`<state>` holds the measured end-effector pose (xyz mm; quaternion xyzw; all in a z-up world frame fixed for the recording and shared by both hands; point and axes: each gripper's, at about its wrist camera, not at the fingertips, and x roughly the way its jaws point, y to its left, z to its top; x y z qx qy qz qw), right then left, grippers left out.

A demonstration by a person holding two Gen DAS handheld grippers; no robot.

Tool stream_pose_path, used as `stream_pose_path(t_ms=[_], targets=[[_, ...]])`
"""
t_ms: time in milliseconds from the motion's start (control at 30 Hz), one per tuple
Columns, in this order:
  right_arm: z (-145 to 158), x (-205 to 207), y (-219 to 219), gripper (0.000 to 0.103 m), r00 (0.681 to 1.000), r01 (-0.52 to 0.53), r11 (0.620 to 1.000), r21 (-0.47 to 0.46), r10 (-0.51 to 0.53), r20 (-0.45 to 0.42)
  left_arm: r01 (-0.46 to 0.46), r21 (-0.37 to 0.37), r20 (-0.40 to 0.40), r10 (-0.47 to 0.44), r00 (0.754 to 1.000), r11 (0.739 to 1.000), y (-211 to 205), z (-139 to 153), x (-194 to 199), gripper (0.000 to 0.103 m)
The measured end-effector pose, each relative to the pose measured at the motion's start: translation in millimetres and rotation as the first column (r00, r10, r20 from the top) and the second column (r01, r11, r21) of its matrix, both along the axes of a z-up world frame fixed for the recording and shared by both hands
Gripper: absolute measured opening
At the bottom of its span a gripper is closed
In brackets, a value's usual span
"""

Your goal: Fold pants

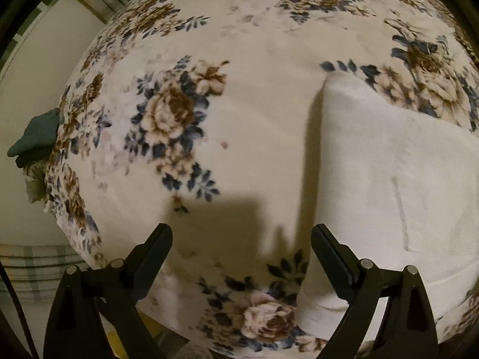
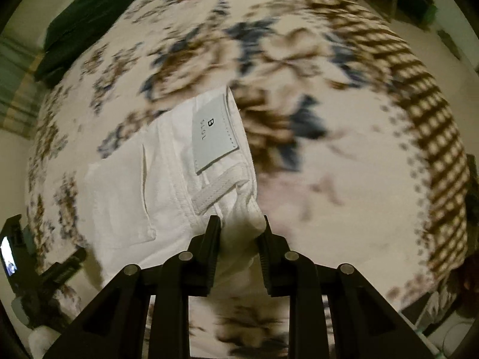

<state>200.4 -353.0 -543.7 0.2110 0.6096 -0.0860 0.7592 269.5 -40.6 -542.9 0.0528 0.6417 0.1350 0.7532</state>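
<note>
White pants (image 1: 389, 185) lie folded on a floral blanket (image 1: 245, 125), at the right of the left wrist view. My left gripper (image 1: 242, 230) is open and empty just left of the pants' hem end, its right finger (image 1: 332, 257) over the fabric edge. In the right wrist view the pants' waistband end (image 2: 167, 185) shows a grey label (image 2: 214, 133) and a belt loop. My right gripper (image 2: 242, 221) is shut on a bunch of the waistband fabric, lifted off the blanket.
The blanket (image 2: 344, 155) covers a bed; its edge falls away at the left (image 1: 60, 161). A dark green cloth (image 1: 34, 142) lies at the left edge, and a dark garment (image 2: 89, 18) at the far left. The other gripper (image 2: 39, 269) shows at lower left.
</note>
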Motion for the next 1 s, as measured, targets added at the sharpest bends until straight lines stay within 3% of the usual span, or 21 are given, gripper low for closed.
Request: stream_pose_path(t_ms=[133, 233, 300, 367, 400, 467, 533, 600, 767, 800, 833, 867, 900, 967, 1000], targets=[[-16.8, -18.9, -36.7, 0.026, 0.997, 0.053, 0.998, -0.034, -0.054, -0.049, 0.023, -0.011, -0.002, -0.023, 1.000, 1.000, -10.8, -3.5, 2.6, 0.094], [-55.8, -15.6, -46.4, 0.030, 0.989, 0.027, 1.000, -0.004, -0.027, -0.148, 0.034, -0.026, -0.011, -0.035, 0.999, 0.999, -17.1, -8.6, 6.0, 0.094], [-84.1, -7.9, -51.3, 0.040, 0.976, 0.008, 0.997, 0.071, 0.007, -0.218, 0.035, -0.048, -0.021, -0.036, 0.999, 0.998, -19.7, -10.9, 9.5, 0.094], [-92.1, -1.6, -61.6, 0.048, 0.969, 0.015, 0.990, 0.143, 0.021, -0.244, 0.033, -0.077, -0.015, -0.035, 0.999, 0.997, -21.2, -8.7, 16.3, 0.094], [-89.3, 0.5, -67.3, 0.052, 0.971, 0.020, 0.985, 0.171, 0.021, -0.236, 0.031, -0.098, -0.009, -0.032, 0.999, 0.995, -21.4, -6.6, 21.2, 0.094], [-71.7, 6.0, -81.9, 0.077, 0.985, 0.014, 0.980, 0.197, 0.021, -0.174, 0.021, -0.148, 0.009, -0.020, 1.000, 0.989, -22.6, -2.4, 34.0, 0.094], [-55.5, 14.4, -94.8, 0.087, 0.994, 0.009, 0.983, 0.184, 0.012, -0.110, 0.015, -0.198, 0.026, -0.010, 1.000, 0.980, -25.0, -0.5, 51.4, 0.094], [-53.7, 27.8, -104.4, 0.087, 0.996, 0.010, 0.978, 0.209, 0.008, -0.084, 0.007, -0.271, 0.032, 0.002, 0.999, 0.962, -27.2, -5.8, 76.1, 0.094], [-92.9, 76.2, -112.3, 0.087, 0.994, 0.037, 0.933, 0.359, 0.005, -0.114, -0.034, -0.414, -0.034, 0.022, 0.999, 0.910, -30.4, -41.3, 127.9, 0.094], [-103.4, 85.3, -111.0, 0.087, 0.991, 0.043, 0.922, 0.386, 0.009, -0.133, -0.048, -0.434, -0.057, 0.025, 0.998, 0.900, -29.0, -49.8, 135.2, 0.086], [-109.0, 90.1, -107.3, 0.087, 0.989, 0.043, 0.917, 0.397, 0.016, -0.144, -0.055, -0.455, -0.069, 0.027, 0.997, 0.889, -28.5, -54.5, 138.8, 0.057], [-113.0, 92.1, -106.6, 0.086, 0.989, 0.047, 0.912, 0.408, 0.016, -0.149, -0.062, -0.497, -0.078, 0.027, 0.997, 0.865, -27.8, -60.7, 142.7, 0.037], [-116.2, 94.1, -109.0, 0.083, 0.990, 0.057, 0.909, 0.412, 0.003, -0.144, -0.062, -0.513, -0.082, 0.023, 0.996, 0.856, -29.3, -64.0, 144.1, 0.030], [-112.2, 97.6, -107.3, 0.031, 0.992, 0.046, 0.922, 0.383, 0.002, -0.124, -0.054, -0.509, -0.067, 0.022, 0.997, 0.859, -29.8, -63.8, 143.4, 0.027], [-108.5, 98.2, -106.2, 0.030, 0.993, 0.032, 0.937, 0.347, 0.010, -0.119, -0.081, -0.527, -0.067, 0.053, 0.996, 0.846, -24.7, -64.5, 142.1, 0.026]])
